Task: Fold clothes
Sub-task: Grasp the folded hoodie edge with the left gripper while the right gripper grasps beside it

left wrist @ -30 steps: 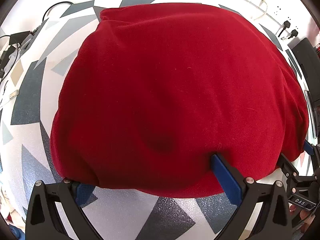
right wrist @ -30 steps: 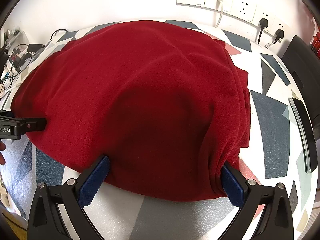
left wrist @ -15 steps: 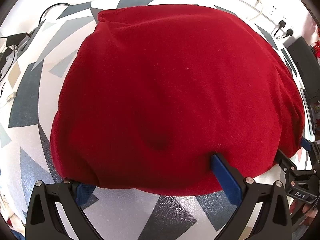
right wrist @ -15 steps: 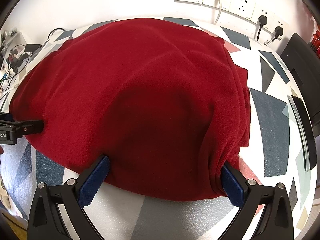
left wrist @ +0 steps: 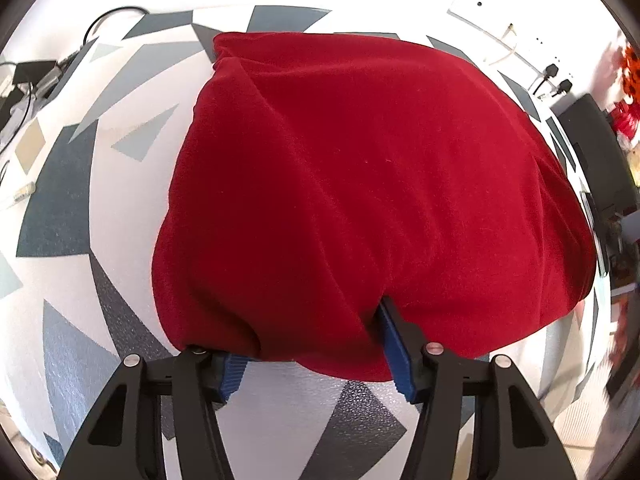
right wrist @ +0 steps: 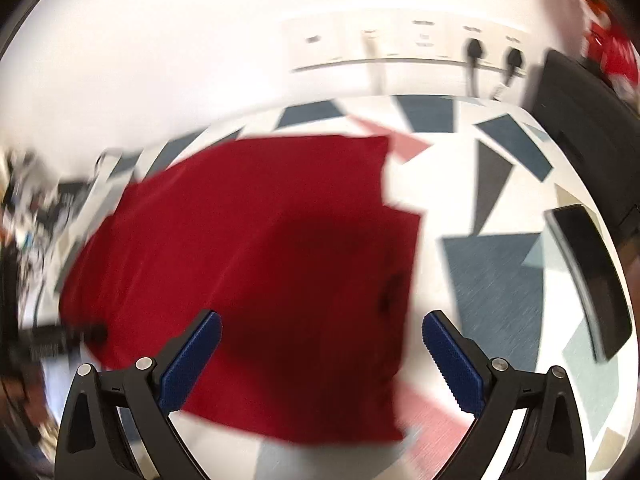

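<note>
A folded dark red garment [left wrist: 360, 184] lies on the patterned table [left wrist: 72, 216]. My left gripper [left wrist: 312, 352] sits at its near edge; the blue pads [left wrist: 394, 356] stand partly closed around a bunch of the near hem, which drapes over the left finger. In the blurred right wrist view the garment [right wrist: 256, 272] lies below my right gripper [right wrist: 320, 356], which is open, empty and raised off the cloth. The left gripper shows at that view's left edge [right wrist: 60, 340].
Wall sockets with black plugs [right wrist: 472, 48] line the back wall. A black flat device [right wrist: 588, 280] lies on the table at the right, a black box [right wrist: 580, 120] behind it. Cables and small gear [left wrist: 28, 84] crowd the far left.
My right gripper has let go of the garment's near edge and pulled up and back. My left gripper has narrowed on the hem and shifted right along it.
</note>
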The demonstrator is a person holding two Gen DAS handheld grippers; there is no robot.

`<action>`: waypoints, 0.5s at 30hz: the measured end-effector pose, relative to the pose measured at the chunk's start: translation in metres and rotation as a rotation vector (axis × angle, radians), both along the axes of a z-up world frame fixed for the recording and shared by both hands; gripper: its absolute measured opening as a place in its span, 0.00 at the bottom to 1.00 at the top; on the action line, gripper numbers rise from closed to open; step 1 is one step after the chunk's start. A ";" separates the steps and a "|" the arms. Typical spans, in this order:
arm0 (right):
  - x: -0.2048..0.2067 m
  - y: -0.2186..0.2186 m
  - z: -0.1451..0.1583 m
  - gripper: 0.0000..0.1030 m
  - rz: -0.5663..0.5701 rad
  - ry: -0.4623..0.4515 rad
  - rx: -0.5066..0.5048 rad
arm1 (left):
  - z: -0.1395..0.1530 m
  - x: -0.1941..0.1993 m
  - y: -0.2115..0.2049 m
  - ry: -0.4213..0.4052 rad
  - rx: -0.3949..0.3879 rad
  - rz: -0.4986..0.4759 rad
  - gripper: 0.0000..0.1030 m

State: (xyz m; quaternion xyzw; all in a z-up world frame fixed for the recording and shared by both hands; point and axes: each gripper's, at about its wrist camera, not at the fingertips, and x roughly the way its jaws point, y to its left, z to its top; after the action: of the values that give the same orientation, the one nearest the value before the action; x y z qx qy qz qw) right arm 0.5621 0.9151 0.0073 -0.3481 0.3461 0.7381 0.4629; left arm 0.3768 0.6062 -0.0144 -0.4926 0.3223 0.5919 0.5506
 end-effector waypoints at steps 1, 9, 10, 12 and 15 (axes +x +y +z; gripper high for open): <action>0.002 0.011 -0.004 0.98 -0.009 -0.006 -0.011 | 0.000 -0.001 -0.001 -0.001 0.002 -0.004 0.59; -0.022 0.081 -0.037 0.95 0.014 -0.021 -0.087 | 0.003 -0.021 -0.012 -0.043 0.031 0.028 0.33; -0.028 0.082 -0.041 0.96 0.030 -0.030 -0.100 | 0.003 -0.026 -0.014 -0.058 0.037 0.043 0.26; -0.043 0.083 -0.044 0.96 0.069 -0.052 -0.090 | 0.004 -0.035 -0.015 -0.072 0.045 0.058 0.19; -0.065 0.086 -0.046 0.96 0.129 -0.087 -0.066 | 0.006 -0.044 -0.018 -0.045 0.059 0.059 0.16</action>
State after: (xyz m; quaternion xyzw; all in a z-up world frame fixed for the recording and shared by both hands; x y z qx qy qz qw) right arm 0.4966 1.0009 -0.0389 -0.4166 0.3267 0.7388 0.4170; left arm 0.3326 0.5884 -0.0080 -0.4985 0.2780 0.6058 0.5543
